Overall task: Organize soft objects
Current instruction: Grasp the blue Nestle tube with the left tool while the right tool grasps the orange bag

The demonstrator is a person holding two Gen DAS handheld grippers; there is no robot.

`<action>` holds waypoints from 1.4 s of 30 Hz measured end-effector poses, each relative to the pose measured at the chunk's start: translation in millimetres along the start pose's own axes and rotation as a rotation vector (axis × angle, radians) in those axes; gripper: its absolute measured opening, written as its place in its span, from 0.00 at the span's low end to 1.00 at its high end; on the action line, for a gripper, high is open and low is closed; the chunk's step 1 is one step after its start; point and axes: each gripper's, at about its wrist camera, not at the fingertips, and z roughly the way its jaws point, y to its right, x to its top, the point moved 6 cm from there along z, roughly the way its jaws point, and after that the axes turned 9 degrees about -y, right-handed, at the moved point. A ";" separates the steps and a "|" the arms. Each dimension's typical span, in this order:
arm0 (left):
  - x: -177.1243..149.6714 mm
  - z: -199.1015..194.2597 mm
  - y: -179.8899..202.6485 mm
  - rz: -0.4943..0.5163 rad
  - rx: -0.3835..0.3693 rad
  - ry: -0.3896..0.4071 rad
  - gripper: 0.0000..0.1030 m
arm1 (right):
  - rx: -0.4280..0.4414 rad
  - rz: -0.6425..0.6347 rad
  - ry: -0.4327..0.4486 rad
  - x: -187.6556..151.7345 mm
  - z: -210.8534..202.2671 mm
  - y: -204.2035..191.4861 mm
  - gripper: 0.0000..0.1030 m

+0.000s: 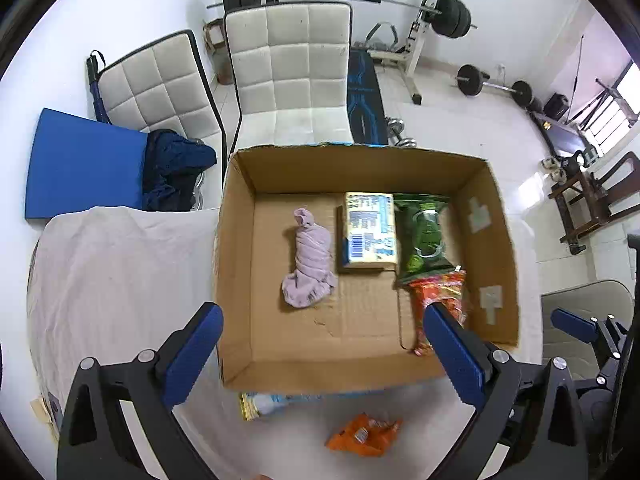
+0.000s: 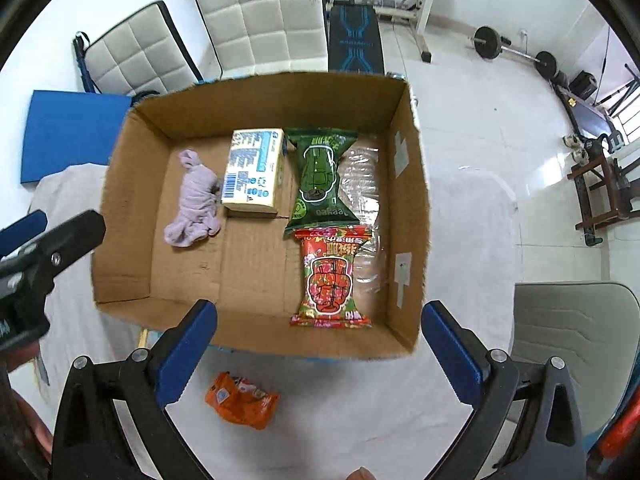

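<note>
An open cardboard box (image 1: 236, 264) (image 2: 132, 208) stands on a white-covered table. Inside lie a rolled lilac cloth (image 1: 308, 264) (image 2: 194, 200), a yellow-blue tissue pack (image 1: 370, 230) (image 2: 254, 170), a green snack bag (image 1: 424, 236) (image 2: 320, 176), a red snack bag (image 1: 440, 300) (image 2: 330, 276) and a clear plastic wrapper (image 2: 366, 216). An orange packet (image 1: 364, 436) (image 2: 242, 400) lies on the table in front of the box. A yellow-blue pack (image 1: 260, 406) peeks out under the box's near edge. My left gripper (image 1: 320, 356) and right gripper (image 2: 318, 352) are open and empty above the box's near edge.
Two white padded chairs (image 1: 288, 64) and a blue mat (image 1: 84, 164) stand behind the table, with a dark garment (image 1: 176, 164) on one seat. Weight racks and barbells (image 1: 440, 12) fill the room behind. A grey chair (image 2: 576, 340) stands at the right. The left gripper (image 2: 44, 240) shows in the right wrist view.
</note>
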 end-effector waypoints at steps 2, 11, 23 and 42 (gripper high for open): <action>-6.9 -11.3 4.0 0.004 -0.004 0.015 1.00 | 0.001 -0.007 0.019 -8.6 -14.2 -0.9 1.00; -38.5 -47.7 7.2 0.007 0.041 0.086 1.00 | 0.040 -0.020 0.078 -44.0 -58.3 -5.9 1.00; -150.7 38.0 -59.3 -0.080 0.194 -0.117 1.00 | 0.129 -0.153 -0.207 -134.6 64.9 -59.6 1.00; -139.9 166.9 -46.5 0.213 0.151 -0.314 1.00 | 0.064 -0.155 -0.386 -169.8 152.6 -56.3 0.30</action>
